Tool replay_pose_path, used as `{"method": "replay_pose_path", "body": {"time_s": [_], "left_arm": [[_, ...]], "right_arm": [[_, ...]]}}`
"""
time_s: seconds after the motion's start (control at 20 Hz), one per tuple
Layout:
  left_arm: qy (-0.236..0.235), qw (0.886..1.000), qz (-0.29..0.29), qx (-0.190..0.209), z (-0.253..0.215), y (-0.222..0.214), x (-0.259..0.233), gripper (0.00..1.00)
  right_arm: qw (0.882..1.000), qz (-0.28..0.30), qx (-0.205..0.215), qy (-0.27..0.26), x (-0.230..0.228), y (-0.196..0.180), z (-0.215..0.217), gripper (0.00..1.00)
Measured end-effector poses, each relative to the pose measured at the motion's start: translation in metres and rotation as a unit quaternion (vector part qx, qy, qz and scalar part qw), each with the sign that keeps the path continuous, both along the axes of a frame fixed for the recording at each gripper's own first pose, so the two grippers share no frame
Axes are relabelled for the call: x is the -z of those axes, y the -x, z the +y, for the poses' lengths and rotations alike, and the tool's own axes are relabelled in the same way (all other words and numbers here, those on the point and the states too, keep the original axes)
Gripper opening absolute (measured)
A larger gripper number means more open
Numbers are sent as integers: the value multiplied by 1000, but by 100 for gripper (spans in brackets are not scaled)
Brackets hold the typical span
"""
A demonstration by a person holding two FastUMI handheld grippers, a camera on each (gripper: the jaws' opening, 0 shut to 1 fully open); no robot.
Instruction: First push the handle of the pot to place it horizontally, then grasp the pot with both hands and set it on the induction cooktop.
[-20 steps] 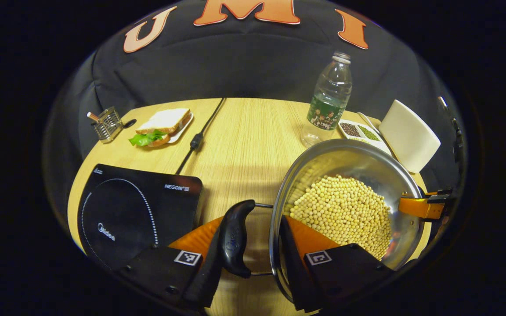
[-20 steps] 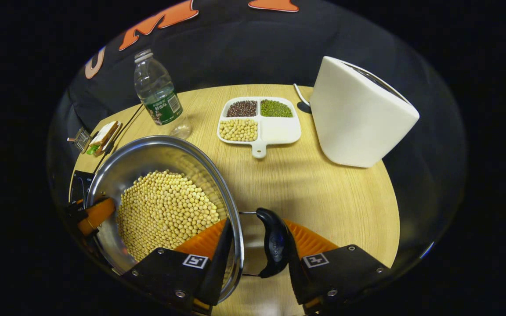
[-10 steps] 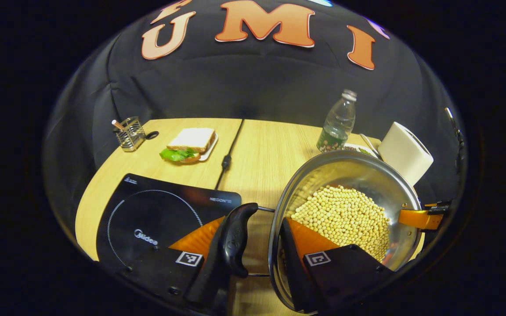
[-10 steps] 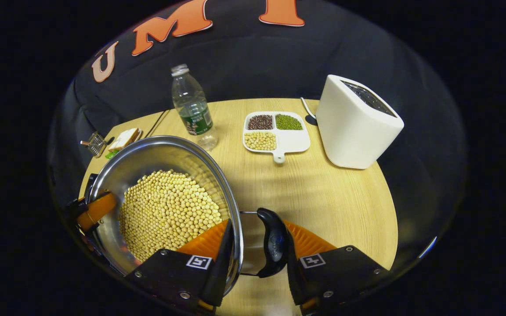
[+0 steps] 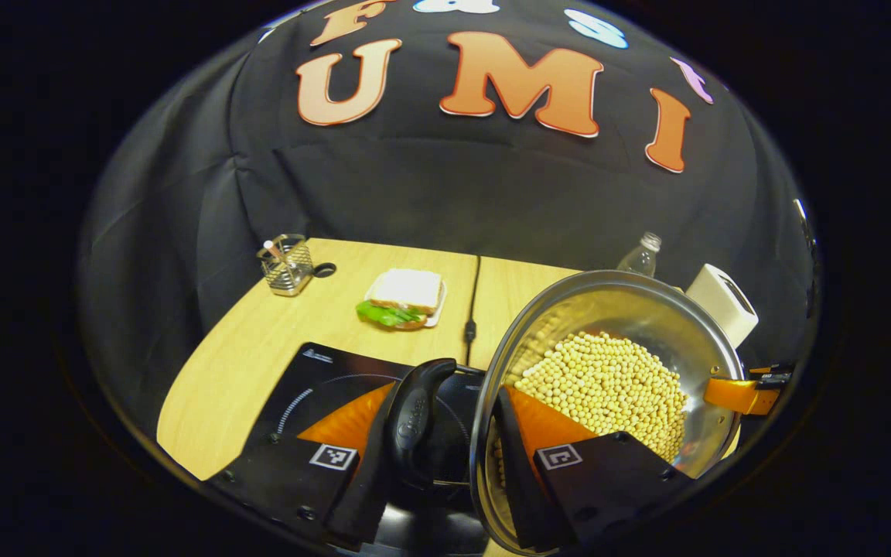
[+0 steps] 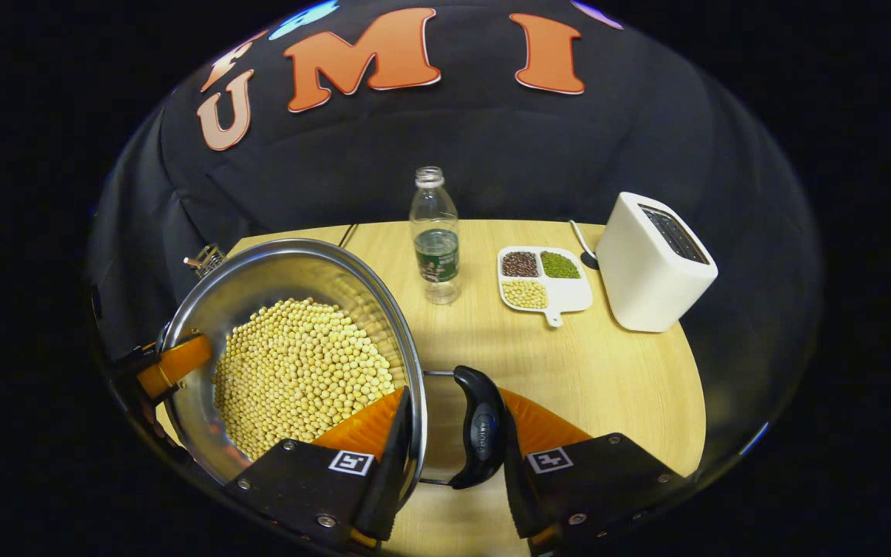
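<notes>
Left claw (image 5: 445, 441) is pinching the pot's (image 5: 646, 309) black side handle (image 5: 414, 414) and rim; right claw (image 6: 453, 437) pinches the opposite handle (image 6: 480, 425) and rim likewise. The pot, filled with yellow beans (image 6: 298, 371), is held above the table (image 6: 569, 363), its left handle over the induction cooktop (image 5: 322, 375). Bottle (image 6: 434, 236), divided dish (image 6: 542, 275) and white toaster (image 6: 650, 267) stand far right.

Cooktop (image 5: 314, 371): small pale logo at far left corner, too small to read. Pot handle (image 5: 414, 410) and handle (image 6: 484, 433): embossed mark, illegible. Bottle (image 6: 435, 247): green label, print too small. Square black-white coded markers on left gripper (image 5: 434, 456) and right gripper (image 6: 453, 464): pattern, no letters
</notes>
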State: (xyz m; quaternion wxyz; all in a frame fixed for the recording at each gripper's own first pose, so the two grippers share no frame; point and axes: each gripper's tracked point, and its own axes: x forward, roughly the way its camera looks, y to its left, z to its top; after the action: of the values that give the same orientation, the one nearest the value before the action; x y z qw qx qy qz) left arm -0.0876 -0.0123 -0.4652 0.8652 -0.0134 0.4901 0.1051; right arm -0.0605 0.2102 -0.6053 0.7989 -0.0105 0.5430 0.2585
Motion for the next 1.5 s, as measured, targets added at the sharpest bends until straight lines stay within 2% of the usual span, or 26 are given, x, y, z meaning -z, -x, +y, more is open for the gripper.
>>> {"method": "replay_pose_path", "body": {"time_s": [0.35, 0.4, 0.55, 0.65, 0.7, 0.75, 0.8, 0.9, 0.95, 1.2, 1.5], "left_arm": [[-22, 999, -7, -29, 89, 8, -28, 70], [-24, 999, -6, -34, 102, 9, -29, 70], [-30, 998, -4, -46, 135, 16, -33, 70], [-34, 998, -3, -54, 155, 22, -38, 69], [-36, 998, -2, -56, 164, 23, -37, 70], [-38, 998, -2, -59, 174, 24, -37, 70], [-40, 997, -1, -60, 182, 25, -37, 70], [-41, 997, 2, -62, 198, 29, -34, 70], [-40, 997, 4, -63, 204, 32, -32, 70], [-29, 997, 19, -66, 226, 41, -7, 70], [-8, 997, 48, -58, 228, 52, 30, 70]], "right_arm": [[999, -6, -29, -21, 7, -14, 2, 58], [999, -5, -34, -23, 7, -11, -4, 53], [998, -3, -47, -29, 7, -19, -4, 58], [998, -1, -54, -33, 4, -24, -5, 58], [998, 0, -57, -34, 4, -28, -5, 53], [998, 1, -59, -35, 3, -30, -7, 58], [997, 2, -62, -36, 3, -32, -8, 58], [997, 7, -66, -34, 5, -32, -6, 53], [997, 8, -68, -33, 4, -33, -8, 58], [997, 16, -72, -15, 1, -30, -5, 58], [997, 32, -71, 17, -11, -32, -10, 58]]}}
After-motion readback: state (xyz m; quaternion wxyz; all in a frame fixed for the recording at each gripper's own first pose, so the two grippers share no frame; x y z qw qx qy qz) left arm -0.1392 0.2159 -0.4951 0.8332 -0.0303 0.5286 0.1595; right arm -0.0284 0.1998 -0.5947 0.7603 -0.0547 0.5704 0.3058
